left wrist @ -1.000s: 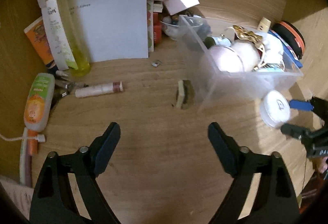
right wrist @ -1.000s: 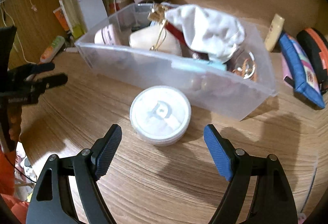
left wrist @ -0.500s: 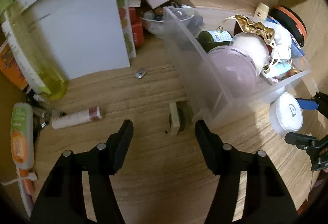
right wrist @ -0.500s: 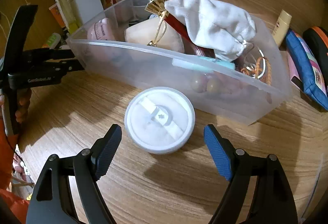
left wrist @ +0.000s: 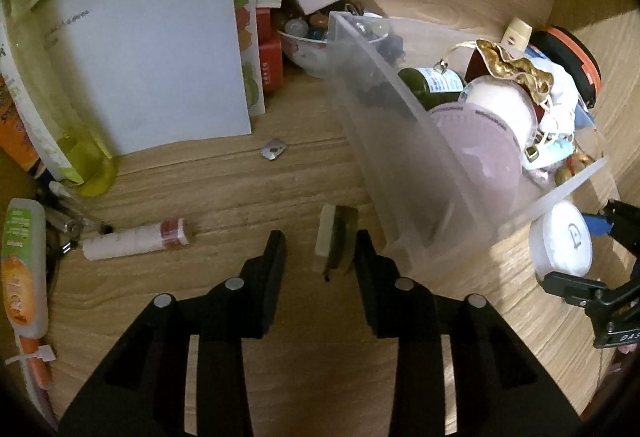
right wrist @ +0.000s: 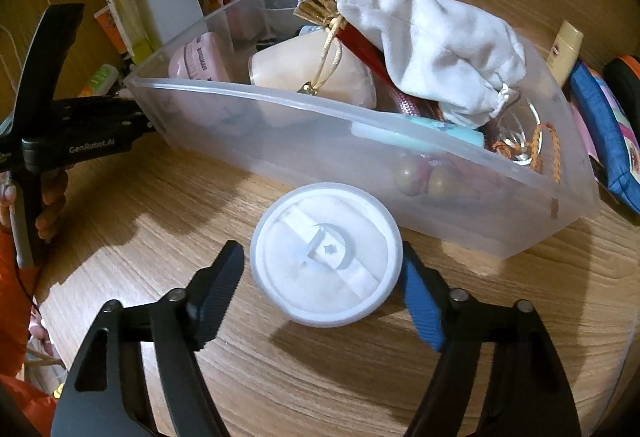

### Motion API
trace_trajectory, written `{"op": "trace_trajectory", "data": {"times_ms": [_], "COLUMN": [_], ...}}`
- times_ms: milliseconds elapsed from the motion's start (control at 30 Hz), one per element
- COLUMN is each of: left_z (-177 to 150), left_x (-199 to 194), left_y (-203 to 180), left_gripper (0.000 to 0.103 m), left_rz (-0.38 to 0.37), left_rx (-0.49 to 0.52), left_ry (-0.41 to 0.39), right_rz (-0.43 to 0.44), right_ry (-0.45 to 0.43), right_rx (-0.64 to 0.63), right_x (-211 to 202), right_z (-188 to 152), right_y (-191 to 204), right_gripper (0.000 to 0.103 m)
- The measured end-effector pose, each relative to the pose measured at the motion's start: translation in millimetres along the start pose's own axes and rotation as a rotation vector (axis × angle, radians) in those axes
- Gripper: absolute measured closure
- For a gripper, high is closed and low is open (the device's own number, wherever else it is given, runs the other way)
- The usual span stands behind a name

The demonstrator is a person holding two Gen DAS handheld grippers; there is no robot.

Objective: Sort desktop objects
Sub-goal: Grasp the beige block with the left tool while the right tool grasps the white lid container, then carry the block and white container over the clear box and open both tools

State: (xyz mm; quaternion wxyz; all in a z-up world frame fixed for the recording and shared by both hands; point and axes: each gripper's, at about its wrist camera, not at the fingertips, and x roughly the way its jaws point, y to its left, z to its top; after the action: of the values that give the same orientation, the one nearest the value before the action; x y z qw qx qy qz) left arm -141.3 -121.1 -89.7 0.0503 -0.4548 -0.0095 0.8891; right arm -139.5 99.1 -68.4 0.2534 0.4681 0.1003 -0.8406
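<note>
A small tan and white block (left wrist: 334,237) stands on edge on the wooden desk, just left of the clear plastic bin (left wrist: 400,157). My left gripper (left wrist: 320,251) straddles it with jaws closing; the right finger is at the block, the left finger is still apart from it. A round white lidded jar (right wrist: 326,257) sits in front of the bin (right wrist: 360,157). My right gripper (right wrist: 320,273) has the jar between its closing jaws; the blue pad (right wrist: 416,293) is at its rim, and a thin gap shows on the left side. The bin holds a white pouch (right wrist: 436,45), jars and trinkets.
A pink tube (left wrist: 136,241), an orange and green tube (left wrist: 24,269), a yellow-green bottle (left wrist: 64,145) and a white paper bag (left wrist: 160,57) line the left. A bowl (left wrist: 304,49) and boxes stand behind the bin. A blue pouch (right wrist: 600,125) lies to its right.
My left gripper moved forward and down to the small block and its jaws narrowed around it. The right jaws narrowed onto the white jar, which now fills the gap.
</note>
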Motion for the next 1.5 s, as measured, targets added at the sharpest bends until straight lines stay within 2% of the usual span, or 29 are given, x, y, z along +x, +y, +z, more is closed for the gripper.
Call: {"op": "trace_trajectory", "data": {"times_ms": [33, 67, 100, 233, 467, 667, 1167, 1500], "left_z": [1.8, 2.6, 3.4, 0.6, -10.6, -13.1, 2.8, 36.8], "left_x": [0.0, -0.1, 0.3, -5.7, -41.0, -67.6, -109.6, -97.0], "left_y": [0.0, -0.3, -0.3, -3.4, -12.0, -29.7, -92.9, -119.1], "left_gripper": [0.073, 0.083, 0.088, 0.088, 0.088, 0.088, 0.088, 0.088], "left_rz": [-0.001, -0.002, -0.001, 0.037, 0.092, 0.093, 0.004, -0.075], "left_rx": [-0.003, -0.006, -0.010, -0.014, -0.021, -0.005, 0.074, 0.071], "left_ry": [-0.004, -0.005, -0.003, -0.027, -0.113, -0.189, -0.329, -0.337], "right_rz": [-0.005, -0.007, -0.006, 0.004, 0.011, 0.006, -0.006, -0.036], "right_ry": [-0.003, -0.004, -0.006, -0.013, -0.053, -0.112, -0.283, -0.335], "right_rx": [0.000, -0.002, 0.000, -0.002, -0.023, 0.000, 0.063, 0.135], "right_x": [0.0, 0.1, -0.2, -3.6, -22.7, -45.7, -103.5, -108.6], "right_z": [0.1, 0.0, -0.4, -3.9, -10.1, -9.3, -2.0, 9.7], "right_y": [-0.1, -0.1, -0.4, -0.1, 0.8, -6.1, -24.3, -51.2], "right_gripper": [0.040, 0.040, 0.040, 0.040, 0.040, 0.040, 0.040, 0.040]}}
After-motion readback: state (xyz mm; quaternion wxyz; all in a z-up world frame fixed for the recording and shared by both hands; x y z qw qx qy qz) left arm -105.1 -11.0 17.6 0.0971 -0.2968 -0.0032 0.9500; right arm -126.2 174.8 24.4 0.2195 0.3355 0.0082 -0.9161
